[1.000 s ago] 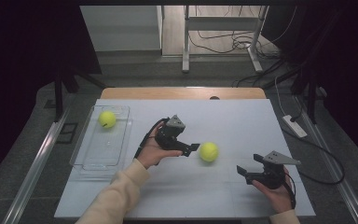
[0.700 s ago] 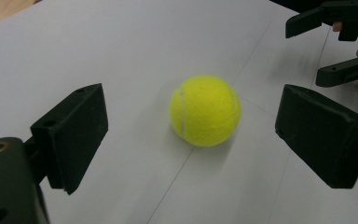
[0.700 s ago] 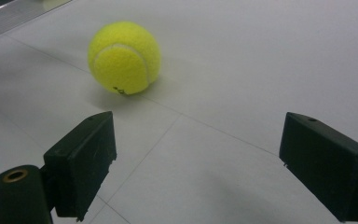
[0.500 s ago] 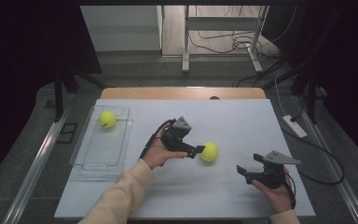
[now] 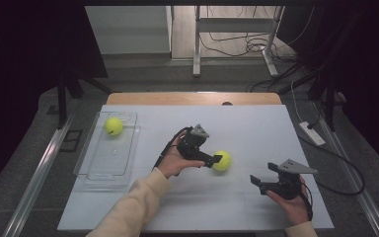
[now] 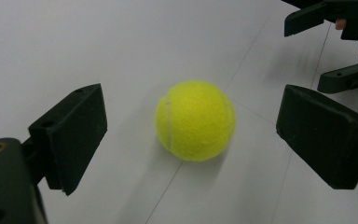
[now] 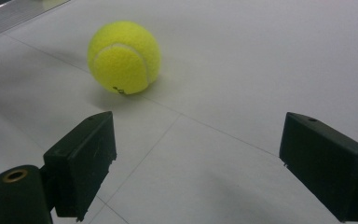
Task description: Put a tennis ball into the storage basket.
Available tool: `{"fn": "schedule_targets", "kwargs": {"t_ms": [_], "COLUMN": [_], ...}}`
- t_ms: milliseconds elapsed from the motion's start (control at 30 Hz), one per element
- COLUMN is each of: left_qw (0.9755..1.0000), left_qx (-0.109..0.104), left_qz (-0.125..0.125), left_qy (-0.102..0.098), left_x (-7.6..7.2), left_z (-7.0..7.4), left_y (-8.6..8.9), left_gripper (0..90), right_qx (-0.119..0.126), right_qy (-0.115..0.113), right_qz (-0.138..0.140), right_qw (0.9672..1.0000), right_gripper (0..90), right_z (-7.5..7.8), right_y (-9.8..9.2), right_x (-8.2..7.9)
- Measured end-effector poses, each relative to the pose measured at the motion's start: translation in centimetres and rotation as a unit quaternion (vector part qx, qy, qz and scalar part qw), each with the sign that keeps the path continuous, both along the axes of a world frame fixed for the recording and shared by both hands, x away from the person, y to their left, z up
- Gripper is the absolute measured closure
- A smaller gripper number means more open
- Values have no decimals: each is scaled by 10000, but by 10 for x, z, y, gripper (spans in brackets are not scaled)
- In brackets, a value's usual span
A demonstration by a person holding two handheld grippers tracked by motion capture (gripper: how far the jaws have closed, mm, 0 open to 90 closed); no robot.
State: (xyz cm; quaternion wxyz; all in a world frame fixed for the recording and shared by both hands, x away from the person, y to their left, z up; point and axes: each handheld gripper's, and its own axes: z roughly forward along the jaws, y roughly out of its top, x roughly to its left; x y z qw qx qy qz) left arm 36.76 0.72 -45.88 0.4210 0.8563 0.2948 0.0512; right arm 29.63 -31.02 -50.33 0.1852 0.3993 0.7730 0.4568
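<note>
- Sitting right of center in the high view is the tennis ball (image 5: 221, 160), on the white table (image 5: 256, 128) and still loose, nothing gripping it.
- Left gripper (image 5: 216, 159) is right up against it from the left in that same view. In the left gripper view the ball (image 6: 196, 120) sits in the middle of the frame between the two black jaws, which are spread wide with clear table showing on both sides, so released, no contact that I can see.
- Right gripper (image 5: 255, 180) is at the lower right of the high view, held low over the table by the person's hand (image 5: 291, 205), near the ball but apart from it. Jaws are spread open too, holding nothing.
- From the right gripper view the ball (image 7: 124, 57) shows in the upper left of the frame, beyond the jaw tips and off toward the left one, not between them.
- That right gripper (image 6: 335, 42) also pokes into the upper right corner of the left gripper view.
- Further out: a clear plastic tray (image 5: 96, 170) at the left side of the high view, with a second tennis ball (image 5: 113, 126) in its far end, toward the upper left. Well apart from both grippers.
</note>
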Motion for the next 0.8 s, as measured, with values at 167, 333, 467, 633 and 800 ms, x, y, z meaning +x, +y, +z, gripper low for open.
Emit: {"fn": "schedule_targets", "kwargs": {"t_ms": [167,333,467,633,800], "left_qw": [10000,9998,9997,9996,9994], "left_qx": [49,115,163,201,238], "left_qz": [-52,-86,-94,-101,-108], "left_qy": [66,122,160,196,247], "left_x": [2,3,4,5,7], "left_z": [-6,-10,-13,-16,-20], "left_y": [-8,-13,-16,-19,-23], "left_gripper": [93,90,89,89,89], "right_qx": [-6,-12,-6,-19,-9], "right_qy": [10,8,7,14,21], "right_qz": [6,6,6,-19,-3], "right_qw": [10000,10000,10000,10000,10000], "right_gripper": [110,110,110,110,110], "right_z": [0,0,0,-1,-1], "right_y": [0,0,0,-1,-1], "right_x": [0,0,0,0,-1]}}
